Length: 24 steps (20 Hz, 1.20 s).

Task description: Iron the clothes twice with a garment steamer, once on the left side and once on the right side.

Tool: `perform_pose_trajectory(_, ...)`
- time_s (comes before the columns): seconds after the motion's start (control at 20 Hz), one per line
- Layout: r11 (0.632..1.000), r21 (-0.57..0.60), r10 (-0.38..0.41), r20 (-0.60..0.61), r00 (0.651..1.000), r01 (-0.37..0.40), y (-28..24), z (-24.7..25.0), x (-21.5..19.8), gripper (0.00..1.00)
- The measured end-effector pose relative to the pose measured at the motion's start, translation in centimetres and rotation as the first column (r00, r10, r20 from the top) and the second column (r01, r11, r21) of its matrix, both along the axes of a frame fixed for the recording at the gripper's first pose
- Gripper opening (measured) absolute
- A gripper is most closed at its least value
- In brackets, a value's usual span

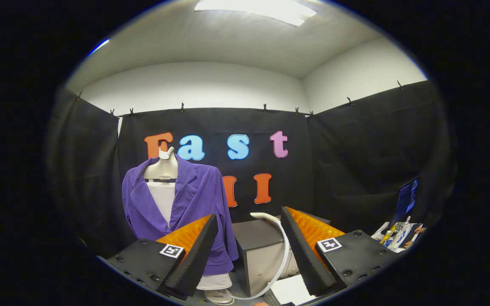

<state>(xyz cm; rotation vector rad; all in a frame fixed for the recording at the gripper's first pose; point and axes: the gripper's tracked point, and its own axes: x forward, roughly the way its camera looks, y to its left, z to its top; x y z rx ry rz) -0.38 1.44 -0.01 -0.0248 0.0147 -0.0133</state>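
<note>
Gripper (249, 250) released, fingers spread wide w/ nothing between. Purple ribbed jacket (194, 204) hangs on a white mannequin torso (162, 170), far left, just beyond the left finger. White curved-handle garment steamer (270, 221) lies on a grey box-like cabinet (257, 250) between the fingers, its hose trailing down near side.

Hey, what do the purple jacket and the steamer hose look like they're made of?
The purple jacket on the mannequin looks like a ribbed knit or textured fabric, matte, with fine lines showing. The steamer hose looks like smooth, slightly glossy white plastic or rubber, bending in a curve. The gripper is open, holding nothing.
</note>
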Motion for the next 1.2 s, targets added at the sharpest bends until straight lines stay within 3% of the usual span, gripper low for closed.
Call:
perform_pose_trajectory(0.5, 1.000, -0.006, -0.029, -0.031, 0.999, 0.029, -2.5, -1.3, 3.4, 0.98)
perform_pose_trajectory(0.8, 0.998, -0.034, -0.049, -0.047, 0.998, 0.048, -6.6, -2.3, 9.7, 0.98)
perform_pose_trajectory(1.2, 0.999, -0.033, -0.007, -0.084, 0.996, 0.004, -11.1, -3.4, 18.9, 0.98)
